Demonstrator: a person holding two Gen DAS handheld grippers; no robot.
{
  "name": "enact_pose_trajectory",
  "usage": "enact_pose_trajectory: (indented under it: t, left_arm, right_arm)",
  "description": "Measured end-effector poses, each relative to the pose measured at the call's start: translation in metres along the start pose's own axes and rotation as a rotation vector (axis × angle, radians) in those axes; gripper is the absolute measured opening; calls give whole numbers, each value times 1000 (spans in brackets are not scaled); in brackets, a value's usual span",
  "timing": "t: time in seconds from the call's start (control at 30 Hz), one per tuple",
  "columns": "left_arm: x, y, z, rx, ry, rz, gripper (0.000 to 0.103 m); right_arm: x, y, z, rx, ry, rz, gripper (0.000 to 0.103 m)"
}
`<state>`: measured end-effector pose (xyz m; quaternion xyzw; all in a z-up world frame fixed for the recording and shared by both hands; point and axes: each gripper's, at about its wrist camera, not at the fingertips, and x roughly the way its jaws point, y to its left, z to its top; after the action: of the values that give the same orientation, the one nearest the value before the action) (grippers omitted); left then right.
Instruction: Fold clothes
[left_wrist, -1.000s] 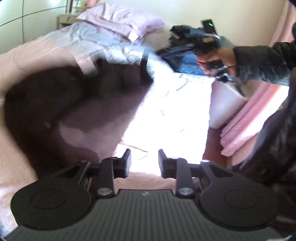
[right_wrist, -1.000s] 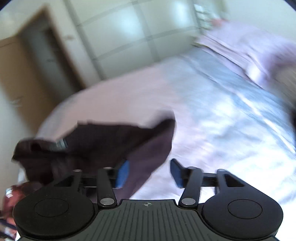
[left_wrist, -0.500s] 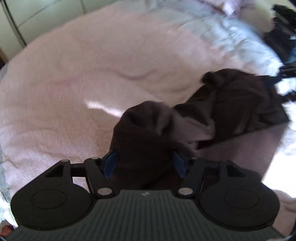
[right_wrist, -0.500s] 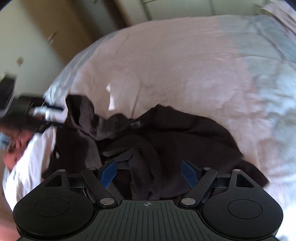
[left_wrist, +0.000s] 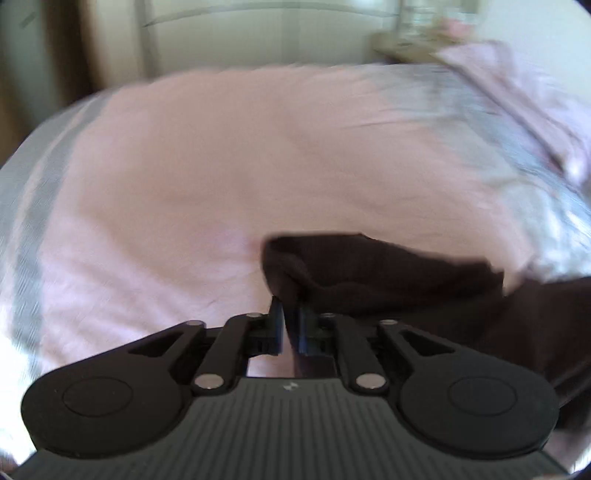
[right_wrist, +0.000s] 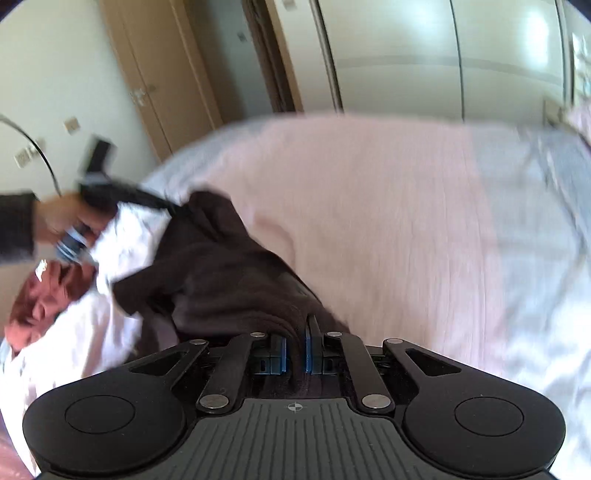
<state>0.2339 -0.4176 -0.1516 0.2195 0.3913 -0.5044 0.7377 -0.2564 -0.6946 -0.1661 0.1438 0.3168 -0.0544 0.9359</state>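
Note:
A dark brown garment (left_wrist: 388, 280) lies on the pink bed cover, stretched to the right in the left wrist view. My left gripper (left_wrist: 291, 325) is shut on its near edge. In the right wrist view the same garment (right_wrist: 221, 280) hangs bunched between the two grippers. My right gripper (right_wrist: 295, 350) is shut on a fold of it. The left gripper also shows in the right wrist view (right_wrist: 177, 208) at the left, held in a hand, pinching the garment's far corner.
The pink bed cover (left_wrist: 221, 166) fills most of both views. Pillows (left_wrist: 517, 81) lie at the far right. A wardrobe (right_wrist: 424, 55) and a wooden door (right_wrist: 166, 74) stand behind the bed. A white sheet (right_wrist: 85, 314) hangs at the bed's left edge.
Both grippers were open over the crumpled garment half a second ago. Both have now shut on it and lifted it, stretching it between them.

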Motion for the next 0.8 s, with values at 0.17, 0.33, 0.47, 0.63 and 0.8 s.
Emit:
enact_pose_trajectory:
  t: [0.17, 0.33, 0.47, 0.63, 0.8]
  left_arm:
    - [-6, 19, -16, -69, 39, 18, 40]
    - [-33, -5, -51, -128, 47, -204, 60]
    - [-32, -49, -68, 157, 54, -174, 61]
    - [-5, -92, -66, 504, 42, -140, 61]
    - [15, -104, -53, 519, 39, -163, 61]
  right_arm:
    - [-1, 35, -10, -41, 67, 141, 8]
    - [0, 86, -46, 46, 193, 283, 8]
    - [3, 117, -55, 132, 189, 310, 8]
    - [-20, 116, -39, 142, 89, 84, 7]
    - [-96, 47, -36, 286, -78, -393, 7]
